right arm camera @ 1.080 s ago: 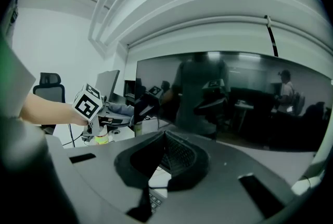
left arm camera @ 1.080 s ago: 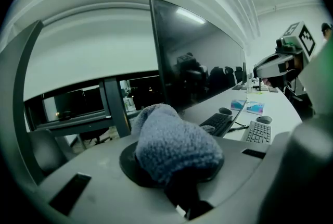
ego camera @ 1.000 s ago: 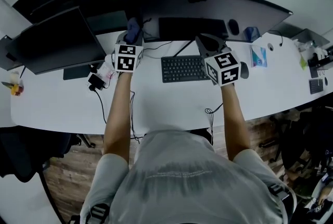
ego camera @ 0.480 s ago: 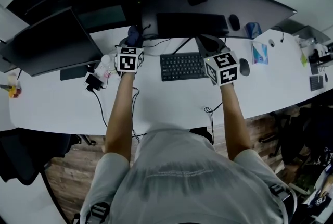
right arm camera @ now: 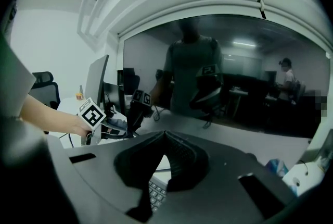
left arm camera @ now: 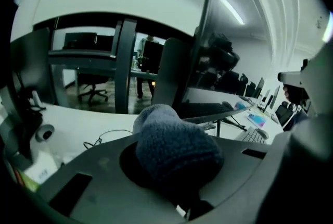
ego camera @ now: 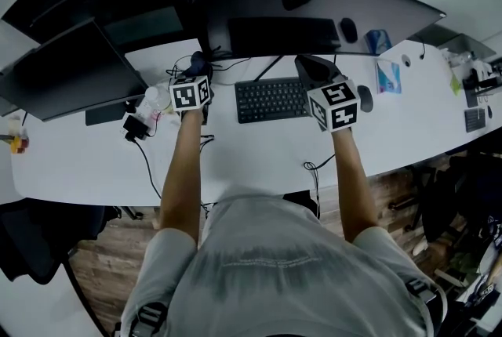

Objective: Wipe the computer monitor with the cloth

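Left gripper (ego camera: 195, 75) is seen in the head view over the desk (ego camera: 251, 159), just left of the keyboard (ego camera: 271, 100). A dark cloth (ego camera: 198, 59) is bunched at its tip. The monitor (ego camera: 329, 2) stands behind the keyboard, and the cloth lies near its left end, apart from it. The right gripper (ego camera: 311, 67) is held over the keyboard's right end and is pointed at the monitor.

In the left gripper view, the left gripper (left arm camera: 177, 171) is clamped on the cloth (left arm camera: 174, 147), which bulges up and forward out of the jaws. The monitor (left arm camera: 229, 61) is seen ahead and to the right, beyond the cloth and not touched by it.

In the right gripper view, the right gripper (right arm camera: 164, 137) is closed, its jaws pressed together with nothing between them. The monitor (right arm camera: 234, 77) fills the view ahead, and the person is mirrored in its dark screen.
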A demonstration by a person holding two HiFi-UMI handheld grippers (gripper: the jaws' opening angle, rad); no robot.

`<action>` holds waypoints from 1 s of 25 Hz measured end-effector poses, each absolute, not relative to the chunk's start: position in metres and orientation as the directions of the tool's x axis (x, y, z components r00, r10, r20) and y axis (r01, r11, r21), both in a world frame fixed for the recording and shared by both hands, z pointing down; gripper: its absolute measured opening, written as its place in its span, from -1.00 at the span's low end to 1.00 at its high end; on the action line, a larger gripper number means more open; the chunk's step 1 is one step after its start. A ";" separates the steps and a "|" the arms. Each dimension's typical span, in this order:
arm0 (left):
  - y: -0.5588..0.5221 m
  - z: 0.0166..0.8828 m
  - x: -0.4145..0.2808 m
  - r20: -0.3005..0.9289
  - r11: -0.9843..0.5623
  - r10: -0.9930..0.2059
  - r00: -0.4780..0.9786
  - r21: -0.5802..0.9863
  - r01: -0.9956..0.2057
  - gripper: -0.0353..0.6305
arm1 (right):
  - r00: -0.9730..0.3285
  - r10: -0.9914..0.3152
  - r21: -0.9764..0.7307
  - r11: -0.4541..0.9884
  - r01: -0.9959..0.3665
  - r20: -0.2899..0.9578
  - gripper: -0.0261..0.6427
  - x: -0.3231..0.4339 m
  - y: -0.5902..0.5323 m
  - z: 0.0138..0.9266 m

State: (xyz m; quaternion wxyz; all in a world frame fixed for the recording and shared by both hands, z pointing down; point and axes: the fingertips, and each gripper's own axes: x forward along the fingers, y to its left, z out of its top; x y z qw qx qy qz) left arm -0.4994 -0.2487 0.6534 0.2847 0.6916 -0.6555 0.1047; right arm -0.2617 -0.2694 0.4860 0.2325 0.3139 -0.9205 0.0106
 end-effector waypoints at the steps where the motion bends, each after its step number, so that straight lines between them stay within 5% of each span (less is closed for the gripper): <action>1: -0.248 0.657 -0.498 0.511 0.041 -0.849 0.132 0.313 -0.949 -0.75 | -0.693 -0.574 0.125 0.801 -0.585 0.436 -0.92 -0.260 -0.269 0.487; 8: -0.254 0.663 -0.484 0.357 0.134 -0.919 0.169 0.686 -0.716 -0.75 | -0.679 -0.593 0.117 0.784 -0.610 0.433 -0.92 -0.236 -0.271 0.488; 25: -0.292 0.660 -0.394 0.313 0.082 -0.918 0.245 0.753 -0.653 -0.75 | -0.596 -0.676 0.135 0.702 -0.699 0.434 -0.92 -0.133 -0.294 0.487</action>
